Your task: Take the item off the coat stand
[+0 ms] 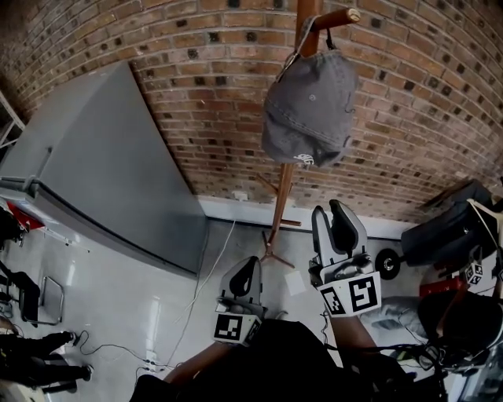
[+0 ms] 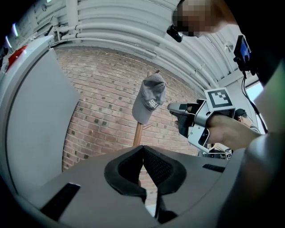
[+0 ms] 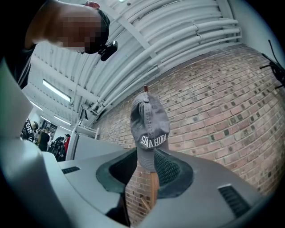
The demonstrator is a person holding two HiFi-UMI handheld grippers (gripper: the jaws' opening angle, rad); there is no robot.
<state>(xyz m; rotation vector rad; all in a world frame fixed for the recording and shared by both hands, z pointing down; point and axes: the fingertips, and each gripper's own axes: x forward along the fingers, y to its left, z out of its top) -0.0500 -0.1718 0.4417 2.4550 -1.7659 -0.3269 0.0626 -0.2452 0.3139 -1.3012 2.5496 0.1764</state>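
A grey cap [image 1: 310, 106] with white lettering hangs from a peg [image 1: 334, 17] near the top of the wooden coat stand [image 1: 283, 192], in front of the brick wall. My right gripper [image 1: 336, 216] is raised toward it but stays well below and short of it, jaws open and empty. In the right gripper view the cap [image 3: 149, 129] and the stand's pole [image 3: 152, 191] show through the gap of my right gripper [image 3: 141, 164]. My left gripper [image 1: 245, 271] is held lower, its jaws [image 2: 143, 149] shut on nothing. The cap [image 2: 149, 104] is far ahead in the left gripper view.
A tall grey cabinet [image 1: 102, 173] leans along the wall at the left. A black wheeled bag [image 1: 448, 232] sits on the floor at the right. White cables [image 1: 200, 290] trail over the floor near the stand's feet [image 1: 271, 251].
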